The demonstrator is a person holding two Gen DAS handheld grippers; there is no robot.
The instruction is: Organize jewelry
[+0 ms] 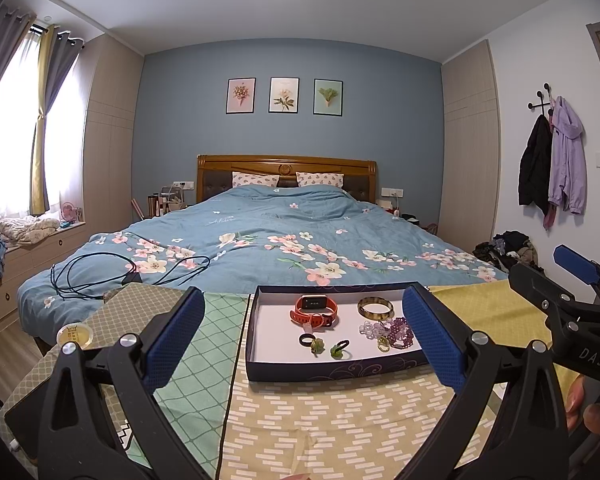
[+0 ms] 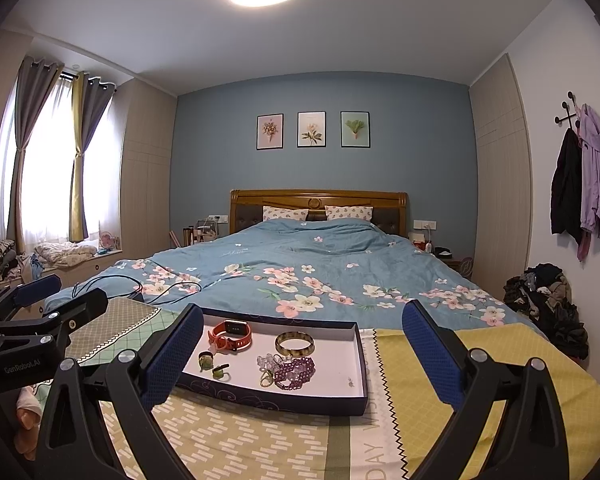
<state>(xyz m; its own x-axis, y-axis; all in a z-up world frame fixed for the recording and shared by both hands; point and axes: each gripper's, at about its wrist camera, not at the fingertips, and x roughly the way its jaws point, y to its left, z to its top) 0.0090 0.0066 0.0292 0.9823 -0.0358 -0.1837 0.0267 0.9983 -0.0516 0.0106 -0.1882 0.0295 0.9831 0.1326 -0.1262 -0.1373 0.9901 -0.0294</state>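
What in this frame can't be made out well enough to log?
- Left wrist view: the purple bead bracelet in the dark blue shallow tray is partly covered by the open left gripper's right finger.
- Right wrist view: the tray's near-left corner is behind the open right gripper's left finger.
- Both views: the two small green rings are too small to show detail.
- Left wrist view: the small round yellow container's label is unreadable.

My right gripper (image 1: pixel 580 280) read "DAS"; my left gripper (image 2: pixel 40 296) read "GenRobot.AI"; the cloth (image 2: pixel 374 452) showed "DAY".
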